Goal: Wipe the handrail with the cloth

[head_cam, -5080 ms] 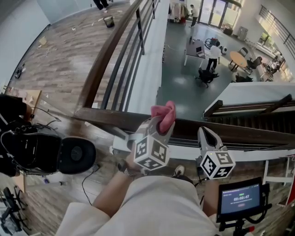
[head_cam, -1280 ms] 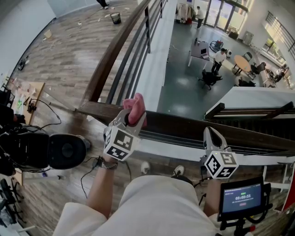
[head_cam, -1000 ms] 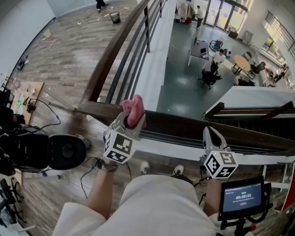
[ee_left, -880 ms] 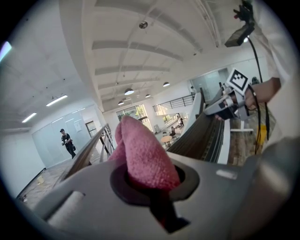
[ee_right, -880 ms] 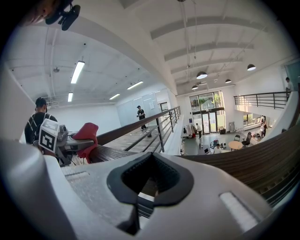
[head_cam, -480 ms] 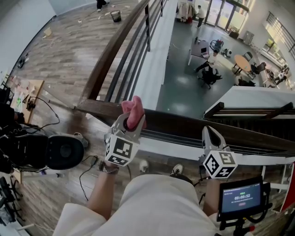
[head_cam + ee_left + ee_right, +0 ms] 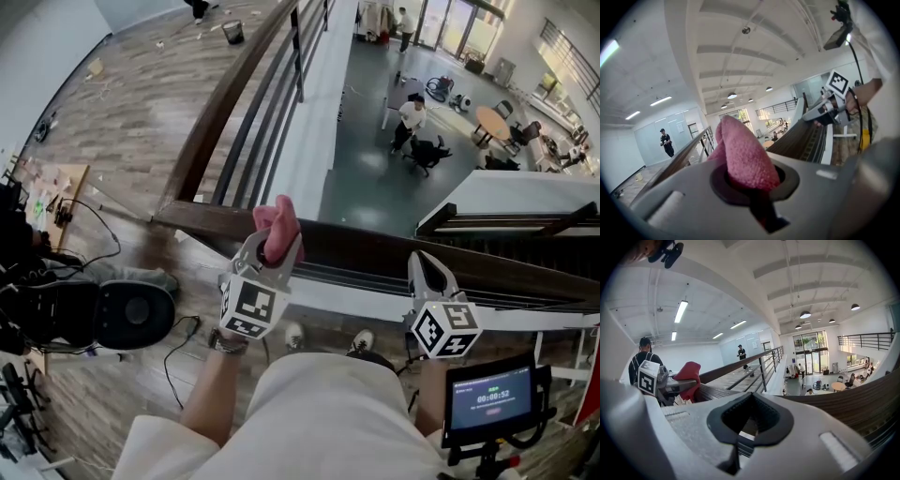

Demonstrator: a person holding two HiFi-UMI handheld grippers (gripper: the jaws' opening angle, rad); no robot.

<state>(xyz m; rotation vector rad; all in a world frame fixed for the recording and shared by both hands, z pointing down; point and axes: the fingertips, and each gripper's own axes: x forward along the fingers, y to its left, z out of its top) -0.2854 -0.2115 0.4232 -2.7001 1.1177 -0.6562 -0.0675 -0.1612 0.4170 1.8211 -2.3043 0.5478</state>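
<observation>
My left gripper [image 7: 277,249] is shut on a pink cloth [image 7: 279,223], which sticks out past the jaws. The cloth sits over the dark wooden handrail [image 7: 375,251], a little right of the rail's corner. In the left gripper view the cloth [image 7: 740,157] fills the shut jaws of the left gripper [image 7: 754,190], and the handrail [image 7: 799,140] runs off to the right. My right gripper [image 7: 419,262] is shut and empty, close to the rail's near side further right. The right gripper view shows the right gripper [image 7: 743,425], and the cloth [image 7: 689,374] against the handrail [image 7: 862,401].
A second handrail [image 7: 230,94] with grey bars leads away from the corner. Beyond the rail is a drop to a lower floor [image 7: 375,178] with people and tables. A black round seat [image 7: 131,314] and cables lie at the left; a small screen [image 7: 487,394] stands at the lower right.
Five seconds ago the left gripper and cloth were further right on the rail. Over the last second they have edged slightly right again. The right gripper has hardly moved.
</observation>
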